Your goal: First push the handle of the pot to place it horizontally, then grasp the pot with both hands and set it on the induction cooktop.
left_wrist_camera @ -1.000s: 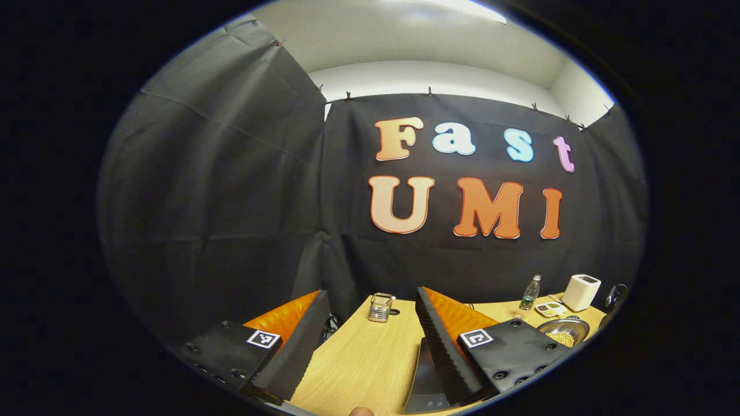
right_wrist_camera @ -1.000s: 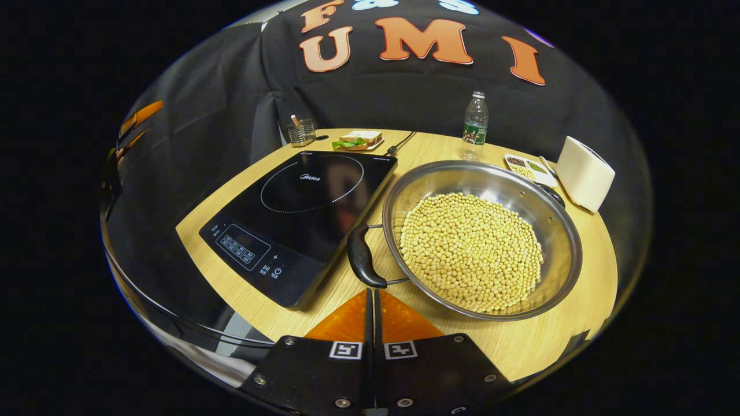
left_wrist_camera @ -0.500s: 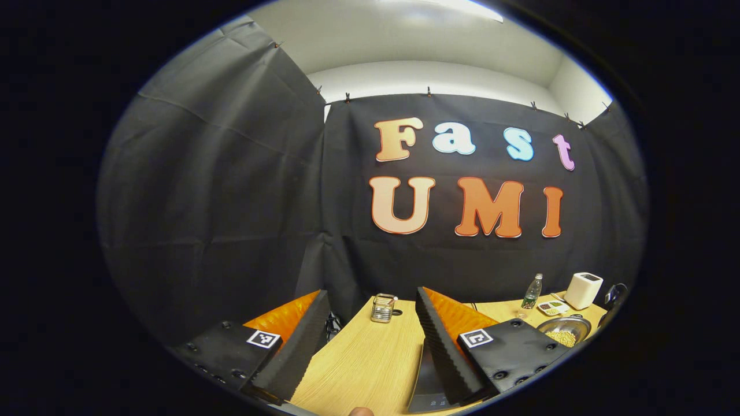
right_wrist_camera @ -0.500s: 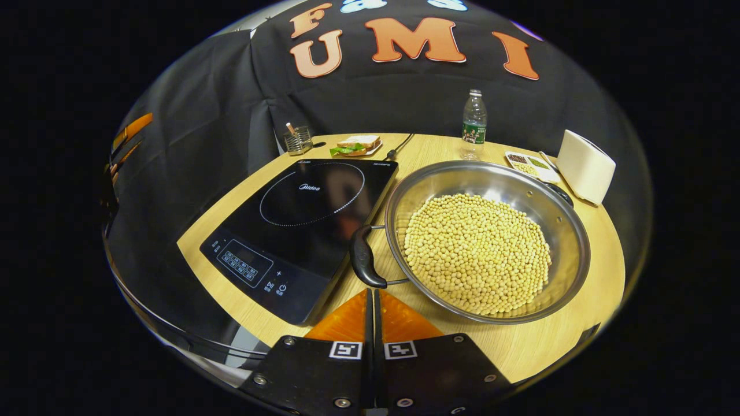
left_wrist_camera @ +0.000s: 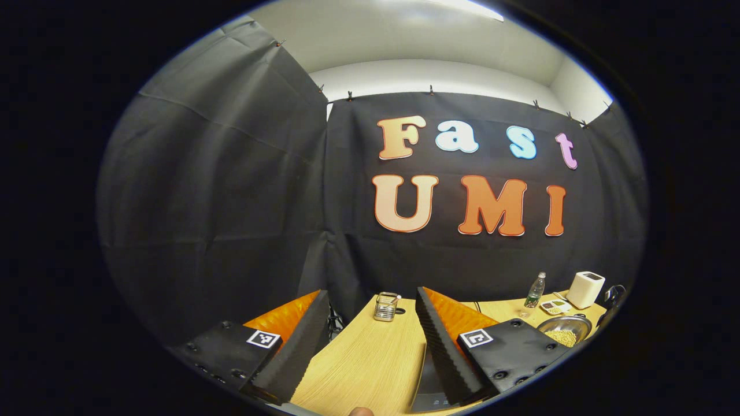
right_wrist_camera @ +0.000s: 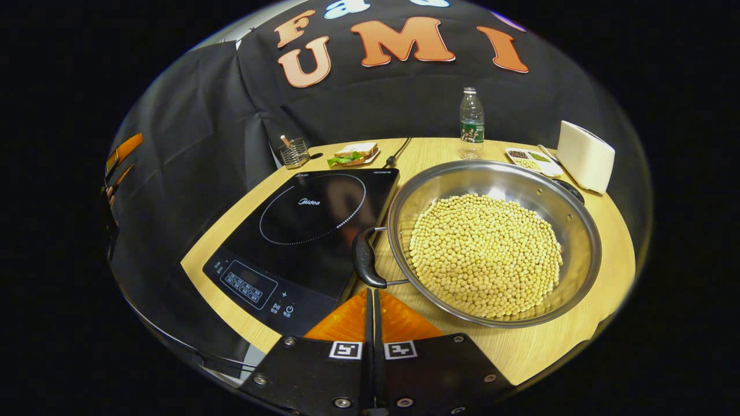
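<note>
Two grippers are in view: the right gripper is clenched with nothing between its fingers, its tips just short of the pot's black handle. Full of beans, the pot sits on the desk just beside the cooktop. The left gripper is released, held above the desk's left edge.

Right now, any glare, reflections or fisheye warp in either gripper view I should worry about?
Right gripper view: the induction cooktop glass mirrors a blurred orange shape, the pot wall shows bright highlights, and the table edge bows strongly. Left gripper view: the ceiling light is blown out at top; the pot sits small and squeezed at the rim.
</note>
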`<state>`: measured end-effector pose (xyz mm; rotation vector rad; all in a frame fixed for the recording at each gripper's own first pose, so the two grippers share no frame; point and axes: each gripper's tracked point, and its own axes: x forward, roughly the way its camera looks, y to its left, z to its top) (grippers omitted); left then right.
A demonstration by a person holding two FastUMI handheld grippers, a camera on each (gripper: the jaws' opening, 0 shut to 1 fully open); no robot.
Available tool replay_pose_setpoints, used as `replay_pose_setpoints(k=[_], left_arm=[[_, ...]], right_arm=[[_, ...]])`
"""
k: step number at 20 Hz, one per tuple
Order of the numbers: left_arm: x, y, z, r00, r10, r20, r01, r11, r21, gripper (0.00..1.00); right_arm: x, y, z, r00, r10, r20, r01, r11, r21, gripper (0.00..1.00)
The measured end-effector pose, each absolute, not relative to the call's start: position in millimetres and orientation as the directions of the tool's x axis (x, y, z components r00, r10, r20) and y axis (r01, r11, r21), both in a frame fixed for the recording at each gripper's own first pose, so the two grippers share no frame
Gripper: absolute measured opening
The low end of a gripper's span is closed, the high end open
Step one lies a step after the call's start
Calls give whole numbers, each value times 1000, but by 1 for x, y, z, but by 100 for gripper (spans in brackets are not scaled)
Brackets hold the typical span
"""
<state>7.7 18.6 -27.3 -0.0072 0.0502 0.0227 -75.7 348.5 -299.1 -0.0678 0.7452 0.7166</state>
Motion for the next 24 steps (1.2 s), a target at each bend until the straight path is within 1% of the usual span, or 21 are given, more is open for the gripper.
replay_pose_setpoints(k=[7,16,20,24], left_arm=[[8,24,-30,998,32,-54,-32,999,-4,97],[11,29,-36,997,45,-67,-45,999,6,97],[15,33,-39,996,60,-72,-59,998,10,97],[18,31,-42,995,57,-79,-56,998,9,97]], right_arm=[[-67,361,-300,540,581,-609,-569,785,244,0],[-50,375,-301,574,573,-585,-530,805,268,0],[-41,379,-301,604,554,-572,-521,818,242,0],[-33,382,-302,608,552,-571,-502,824,262,0]])
